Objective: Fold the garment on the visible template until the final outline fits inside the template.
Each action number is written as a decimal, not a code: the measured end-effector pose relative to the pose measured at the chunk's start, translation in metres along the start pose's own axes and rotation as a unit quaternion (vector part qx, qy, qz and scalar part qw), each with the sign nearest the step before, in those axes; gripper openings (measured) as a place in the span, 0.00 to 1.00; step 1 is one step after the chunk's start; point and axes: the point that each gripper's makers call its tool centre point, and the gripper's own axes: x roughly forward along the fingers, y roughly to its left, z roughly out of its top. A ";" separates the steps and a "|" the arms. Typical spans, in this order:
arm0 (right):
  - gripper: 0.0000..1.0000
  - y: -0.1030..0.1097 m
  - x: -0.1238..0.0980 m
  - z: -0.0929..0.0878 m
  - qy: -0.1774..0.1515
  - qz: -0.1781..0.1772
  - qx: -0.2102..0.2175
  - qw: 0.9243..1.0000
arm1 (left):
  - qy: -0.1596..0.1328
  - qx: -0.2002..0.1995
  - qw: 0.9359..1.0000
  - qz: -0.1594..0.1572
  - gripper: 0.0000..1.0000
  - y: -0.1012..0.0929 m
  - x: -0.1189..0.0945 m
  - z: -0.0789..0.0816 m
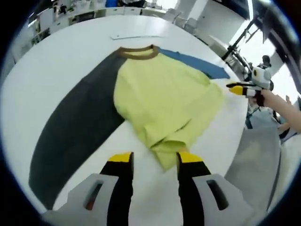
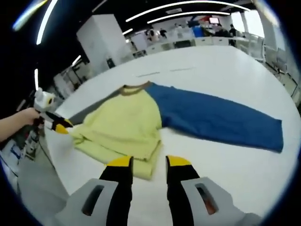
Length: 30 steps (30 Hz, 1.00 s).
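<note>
Large white round table [image 1: 61,61], seen also in right gripper view [image 2: 221,66]. Thin flat pale strip [image 1: 136,36] lying on tabletop past the collar end, apart from it; same strip faint in right gripper view [image 2: 160,72]. Grey floor [image 1: 256,155] beyond table edge. Chairs [image 1: 186,21] near far rim. Desks with clutter [image 1: 70,12] along back wall, details too small to read. Black stand or tripod legs [image 1: 235,49] near bright window. In right gripper view: tall white cabinet [image 2: 101,37] behind table, long ceiling light strips [image 2: 188,4], blue bin [image 2: 198,31] among distant desks, small figures [image 2: 153,34] far back.
</note>
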 end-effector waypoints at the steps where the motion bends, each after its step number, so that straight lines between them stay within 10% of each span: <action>1: 0.31 0.002 -0.002 0.000 -0.001 0.001 -0.001 1.000 | -0.002 0.000 1.000 -0.001 0.34 -0.001 -0.001 -0.001; 30: 0.53 0.045 -0.043 0.007 -0.018 0.014 -0.018 1.000 | -0.104 -0.046 0.993 0.019 0.61 -0.020 -0.057 -0.028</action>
